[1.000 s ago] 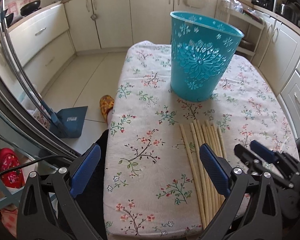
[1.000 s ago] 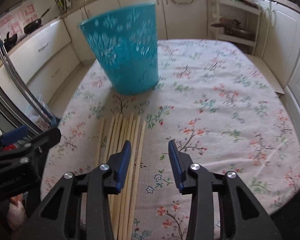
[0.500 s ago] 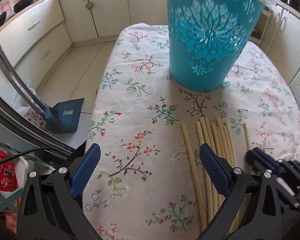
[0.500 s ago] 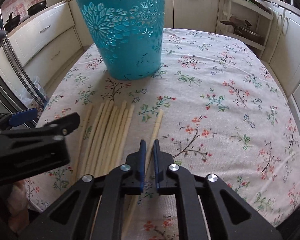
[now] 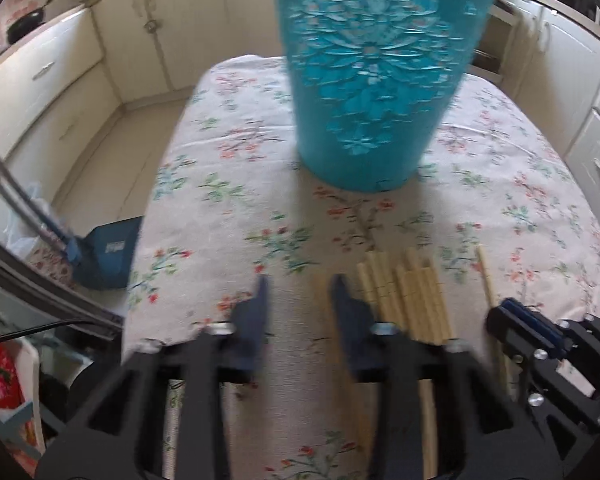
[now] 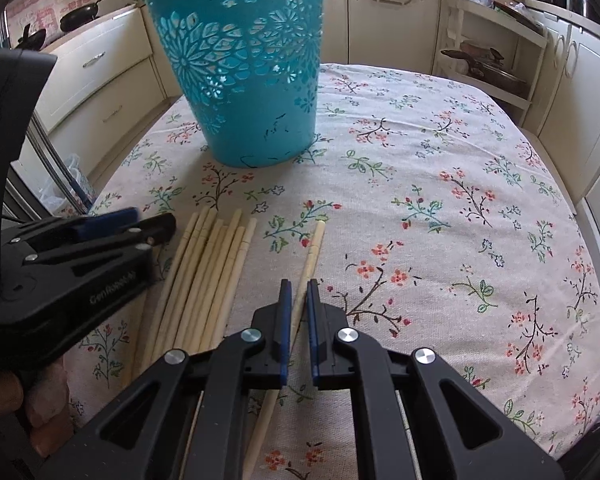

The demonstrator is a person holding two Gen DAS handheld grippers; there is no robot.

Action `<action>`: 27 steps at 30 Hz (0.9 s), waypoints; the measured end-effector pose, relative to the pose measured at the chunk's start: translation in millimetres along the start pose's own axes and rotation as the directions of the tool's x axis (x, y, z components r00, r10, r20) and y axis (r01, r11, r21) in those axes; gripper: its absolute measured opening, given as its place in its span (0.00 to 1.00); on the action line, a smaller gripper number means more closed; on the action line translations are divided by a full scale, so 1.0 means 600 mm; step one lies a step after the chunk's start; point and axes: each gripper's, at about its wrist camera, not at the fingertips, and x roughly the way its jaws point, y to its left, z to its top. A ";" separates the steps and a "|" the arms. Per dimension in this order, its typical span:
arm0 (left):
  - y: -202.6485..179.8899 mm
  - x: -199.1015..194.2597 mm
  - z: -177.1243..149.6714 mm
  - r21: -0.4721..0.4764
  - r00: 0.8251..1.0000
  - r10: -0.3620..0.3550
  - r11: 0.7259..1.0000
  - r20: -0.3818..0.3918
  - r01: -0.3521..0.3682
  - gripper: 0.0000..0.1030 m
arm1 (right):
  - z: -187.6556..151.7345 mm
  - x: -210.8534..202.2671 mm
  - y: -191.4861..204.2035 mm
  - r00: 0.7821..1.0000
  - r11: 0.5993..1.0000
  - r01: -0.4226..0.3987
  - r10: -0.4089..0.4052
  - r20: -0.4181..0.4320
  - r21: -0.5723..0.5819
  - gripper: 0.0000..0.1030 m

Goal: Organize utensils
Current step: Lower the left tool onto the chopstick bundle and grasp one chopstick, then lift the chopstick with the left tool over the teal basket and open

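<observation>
Chopsticks [image 6: 204,280] lie in a loose bundle on the flowered tablecloth [image 6: 440,208], near the table's close edge, with one single chopstick [image 6: 306,276] set apart just to their right. To the right of that stick the cloth is bare all the way to the table's right and far edges. The right gripper [image 6: 297,292] has its jaws drawn nearly together around the single chopstick, pads on either side of it; whether the stick is off the cloth cannot be told. The left gripper [image 5: 298,292] is blurred, its jaws partly open and holding nothing, with the leftmost stick of the bundle between its tips. Farther on, a turquoise basket [image 6: 244,80] stands upright on the cloth, directly beyond the bundle. Cream cabinets [image 6: 384,12] ring the table, and a blue dustpan [image 5: 108,250] sits on the floor to its left.
</observation>
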 end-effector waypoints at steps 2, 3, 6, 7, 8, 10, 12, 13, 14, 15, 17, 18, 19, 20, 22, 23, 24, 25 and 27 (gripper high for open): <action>-0.003 0.002 0.005 0.007 0.999 -0.039 0.999 -0.014 0.039 0.05 | -0.001 -0.001 -0.002 1.000 1.000 -0.004 0.004 0.004 0.003 0.08; 0.000 0.003 0.007 -0.001 0.998 -0.066 0.998 -0.025 0.066 0.04 | -0.001 -0.001 -0.002 1.000 1.000 -0.005 0.005 0.008 0.002 0.08; 0.017 -0.011 0.011 -0.029 0.993 -0.117 0.993 -0.027 0.116 0.04 | -0.002 -0.001 -0.003 1.000 1.000 -0.016 0.016 0.014 0.011 0.08; 0.023 -0.020 0.013 -0.036 0.991 -0.130 0.991 -0.018 0.129 0.04 | -0.002 -0.001 -0.006 1.000 0.999 -0.025 0.025 0.015 0.020 0.08; 0.030 -0.034 0.016 -0.041 0.989 -0.145 0.989 -0.001 0.145 0.04 | -0.002 -0.002 -0.009 0.999 0.999 -0.034 0.034 0.015 0.029 0.08; 0.043 -0.064 0.024 -0.050 0.983 -0.182 0.982 0.033 0.183 0.04 | -0.002 -0.002 -0.012 0.999 0.998 -0.047 0.046 0.016 0.042 0.08; 0.051 -0.094 0.033 -0.061 0.973 -0.219 0.973 0.067 0.223 0.04 | -0.001 -0.001 -0.013 0.999 0.997 -0.052 0.052 0.016 0.049 0.08; 0.056 -0.113 0.041 -0.066 0.966 -0.241 0.967 0.093 0.247 0.04 | -0.001 -0.002 -0.014 0.998 0.997 -0.055 0.054 0.017 0.052 0.08; 0.063 -0.133 0.054 -0.073 0.956 -0.266 0.958 0.127 0.277 0.04 | -0.001 -0.002 -0.014 0.998 0.997 -0.057 0.056 0.018 0.054 0.08; 0.066 -0.148 0.065 -0.077 0.946 -0.285 0.951 0.154 0.299 0.04 | 0.000 -0.002 -0.014 0.998 0.997 -0.060 0.059 0.019 0.057 0.08; 0.075 -0.188 0.097 -0.081 0.918 -0.316 0.936 0.239 0.343 0.04 | -0.001 -0.003 -0.015 0.998 0.996 -0.064 0.063 0.021 0.061 0.08; 0.077 -0.207 0.113 -0.080 0.904 -0.323 0.930 0.281 0.358 0.04 | -0.002 -0.003 -0.015 0.998 0.996 -0.066 0.065 0.023 0.063 0.08; 0.079 -0.224 0.129 -0.079 0.888 -0.328 0.925 0.322 0.371 0.04 | -0.002 -0.004 -0.016 0.997 0.996 -0.069 0.067 0.024 0.065 0.08; 0.079 -0.245 0.148 -0.077 0.866 -0.333 0.919 0.372 0.387 0.04 | -0.002 -0.004 -0.016 0.997 0.995 -0.071 0.070 0.027 0.065 0.08; 0.082 -0.273 0.181 -0.081 0.826 -0.327 0.910 0.459 0.406 0.04 | -0.003 -0.004 -0.016 0.997 0.995 -0.075 0.073 0.032 0.065 0.08; 0.083 -0.284 0.199 -0.090 0.806 -0.320 0.905 0.499 0.415 0.04 | -0.004 -0.004 -0.017 0.997 0.995 -0.076 0.074 0.035 0.066 0.08; 0.081 -0.291 0.213 -0.097 0.789 -0.310 0.902 0.530 0.420 0.04 | -0.004 -0.004 -0.017 0.996 0.995 -0.078 0.076 0.039 0.066 0.08; 0.081 -0.299 0.232 -0.107 0.767 -0.279 0.905 0.578 0.411 0.04 | -0.004 -0.003 -0.018 0.996 0.995 -0.080 0.077 0.042 0.067 0.08; 0.084 -0.303 0.262 -0.135 0.737 -0.222 0.910 0.638 0.391 0.04 | -0.004 -0.004 -0.018 0.996 0.994 -0.083 0.080 0.048 0.069 0.09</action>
